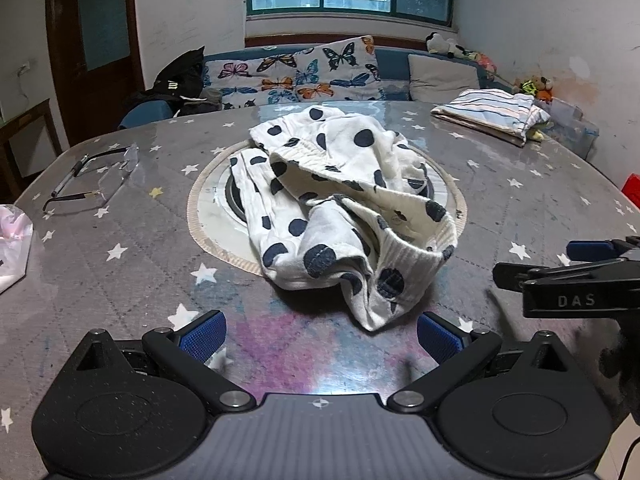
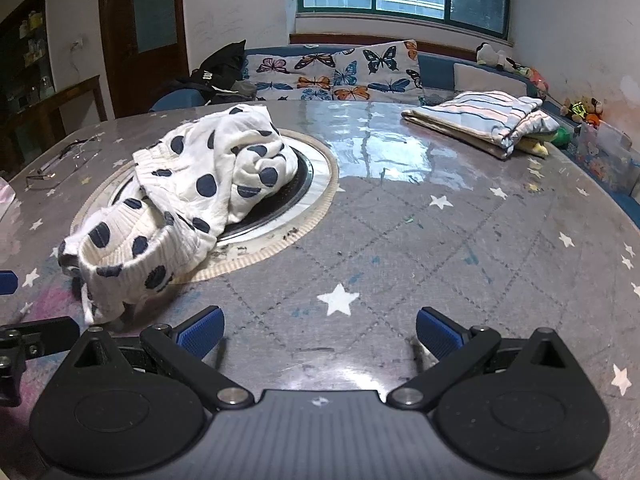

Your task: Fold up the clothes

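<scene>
A crumpled white garment with dark blue dots (image 1: pixel 340 204) lies in a heap over the round inset at the table's middle; in the right wrist view the same garment (image 2: pixel 188 196) sits to the left. My left gripper (image 1: pixel 320 336) is open just short of the garment's near edge, nothing between its blue pads. My right gripper (image 2: pixel 320 332) is open over bare tabletop, to the right of the garment. The right gripper's side (image 1: pixel 576 276) shows at the right edge of the left wrist view.
A folded striped pile (image 1: pixel 492 114) rests at the table's far right. Eyeglasses (image 1: pixel 96 178) lie at the far left, and a pink-white bag (image 1: pixel 12 240) at the left edge. The round inset's rim (image 2: pixel 316 200) lies under the garment. A butterfly-print sofa (image 1: pixel 304 74) stands behind the table.
</scene>
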{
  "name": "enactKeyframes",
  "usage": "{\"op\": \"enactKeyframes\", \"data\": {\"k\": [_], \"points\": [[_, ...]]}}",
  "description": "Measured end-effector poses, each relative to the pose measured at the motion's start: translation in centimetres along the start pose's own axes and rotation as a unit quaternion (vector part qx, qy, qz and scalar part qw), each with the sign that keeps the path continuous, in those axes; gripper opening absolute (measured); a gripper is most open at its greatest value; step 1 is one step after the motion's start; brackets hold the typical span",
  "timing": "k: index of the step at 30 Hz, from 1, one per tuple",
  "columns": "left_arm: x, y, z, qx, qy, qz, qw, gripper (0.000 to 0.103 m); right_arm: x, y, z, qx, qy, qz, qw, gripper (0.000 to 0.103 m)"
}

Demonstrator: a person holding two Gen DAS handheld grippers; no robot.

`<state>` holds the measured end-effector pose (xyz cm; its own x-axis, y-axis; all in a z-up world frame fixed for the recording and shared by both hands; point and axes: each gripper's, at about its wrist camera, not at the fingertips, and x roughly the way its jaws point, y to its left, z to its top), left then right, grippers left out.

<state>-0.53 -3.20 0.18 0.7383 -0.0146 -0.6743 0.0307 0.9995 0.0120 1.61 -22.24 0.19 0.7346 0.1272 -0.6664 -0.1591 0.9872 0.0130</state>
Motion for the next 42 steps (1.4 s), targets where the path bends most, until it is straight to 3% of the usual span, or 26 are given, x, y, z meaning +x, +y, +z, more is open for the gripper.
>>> {"op": "enactKeyframes", "data": {"k": [42], "points": [[0.9,-0.2,2.0,-0.003,0.024,-0.007,0.9997,0.103,0.8,1.5,2.3,-0.021,0.013,0.020,0.999,0.103]]}}
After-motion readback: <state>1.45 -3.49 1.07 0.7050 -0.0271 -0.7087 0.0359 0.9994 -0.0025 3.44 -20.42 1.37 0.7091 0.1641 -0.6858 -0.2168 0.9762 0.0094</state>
